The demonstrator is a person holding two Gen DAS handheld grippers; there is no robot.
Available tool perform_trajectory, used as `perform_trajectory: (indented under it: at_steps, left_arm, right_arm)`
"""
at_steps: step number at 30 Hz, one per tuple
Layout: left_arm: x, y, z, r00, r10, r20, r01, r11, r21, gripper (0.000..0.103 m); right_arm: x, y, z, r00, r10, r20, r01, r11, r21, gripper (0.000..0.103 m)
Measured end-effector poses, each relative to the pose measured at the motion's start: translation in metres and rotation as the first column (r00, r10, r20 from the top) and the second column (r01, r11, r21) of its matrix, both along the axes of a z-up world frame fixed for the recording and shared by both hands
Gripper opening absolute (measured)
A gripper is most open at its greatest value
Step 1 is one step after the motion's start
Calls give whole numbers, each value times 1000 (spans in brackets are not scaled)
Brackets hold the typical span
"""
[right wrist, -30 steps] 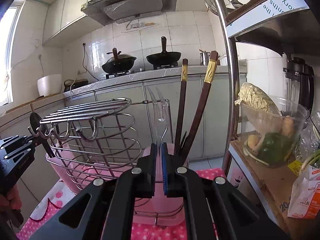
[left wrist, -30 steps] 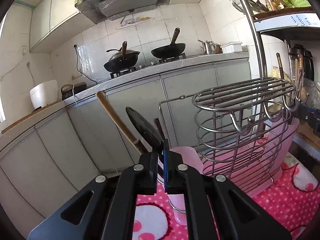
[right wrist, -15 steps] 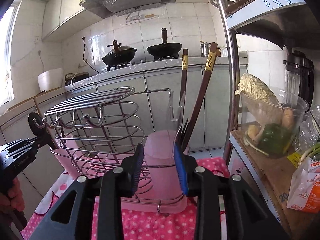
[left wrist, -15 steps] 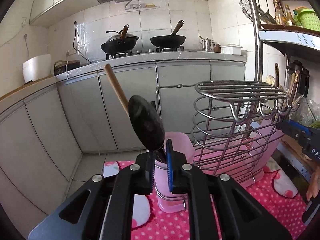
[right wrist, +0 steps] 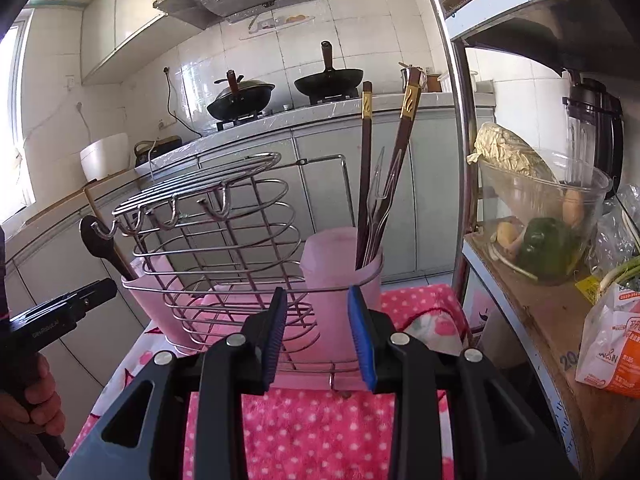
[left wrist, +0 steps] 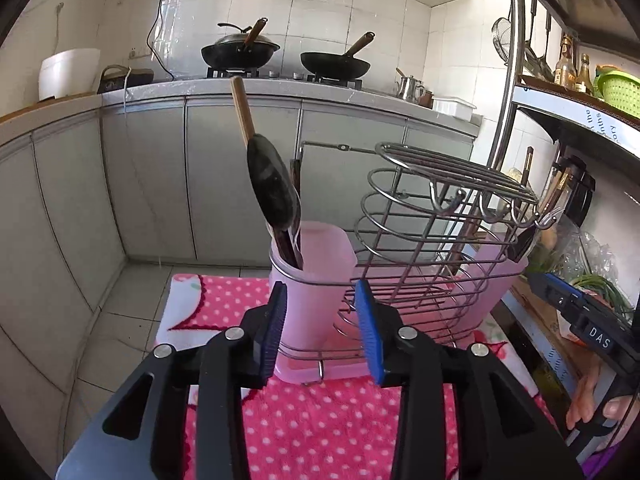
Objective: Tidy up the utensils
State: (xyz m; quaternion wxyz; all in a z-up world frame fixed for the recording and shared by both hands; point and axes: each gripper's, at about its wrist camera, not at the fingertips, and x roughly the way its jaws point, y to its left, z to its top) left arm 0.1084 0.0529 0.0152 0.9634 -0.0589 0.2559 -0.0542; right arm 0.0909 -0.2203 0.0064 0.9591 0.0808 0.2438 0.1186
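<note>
Utensils stand in two pink plastic cups set at either end of a wire rack (left wrist: pixel 452 208), and we hold a gripper in front of each cup. In the left wrist view, the left cup (left wrist: pixel 316 276) holds a black spoon (left wrist: pixel 270 184), bowl end up, leaning left, with a wooden handle (left wrist: pixel 243 110) rising behind it and a few darker, thinner pieces that we cannot make out. In the right wrist view, the right cup (right wrist: pixel 340 276) holds two dark chopsticks (right wrist: pixel 366 168) with gold bands near their tops and a clear plastic fork (right wrist: pixel 378 200) between them, all upright or slightly tilted.

Our left gripper (left wrist: pixel 320 334) has its jaws apart and opening; the left cup sits just beyond the blue pads, which press on nothing. Our right gripper (right wrist: pixel 316 332) also has its jaws apart, with the right cup just beyond them and nothing clamped.

The rack has a domed wire top with hooks under it, and it rests on a pink cloth (left wrist: pixel 304 424) with white dots. At the right edge of the left view we see our other hand (left wrist: pixel 596 404) on its gripper's grip. To the right stands a shelf with a glass bowl of vegetables (right wrist: pixel 544 224). Behind the rack runs a grey kitchen counter (left wrist: pixel 280 92) with two black woks (left wrist: pixel 334 65) on a stove.
</note>
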Motion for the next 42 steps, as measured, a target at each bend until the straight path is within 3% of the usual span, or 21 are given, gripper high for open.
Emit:
perform_trajectory:
  at_steps: [13,22,42]
  left_arm:
    - [-24,-12,-26,987,22,-157,-27,999,-33,40]
    - [-49,-27,-28,987,21,-161,-22,1000,-9,40]
    - [-80,-53,-24,991,-18,-129,20,1000,11,40]
  right_arm:
    - [-41,33,-14,993,78,-91,-81,996,-38,32]
    - [-58,36,-21,990,62,-128,-69,996,-54,32]
    - [-82,37,-19,994,14,-112,-26,994,-106,32]
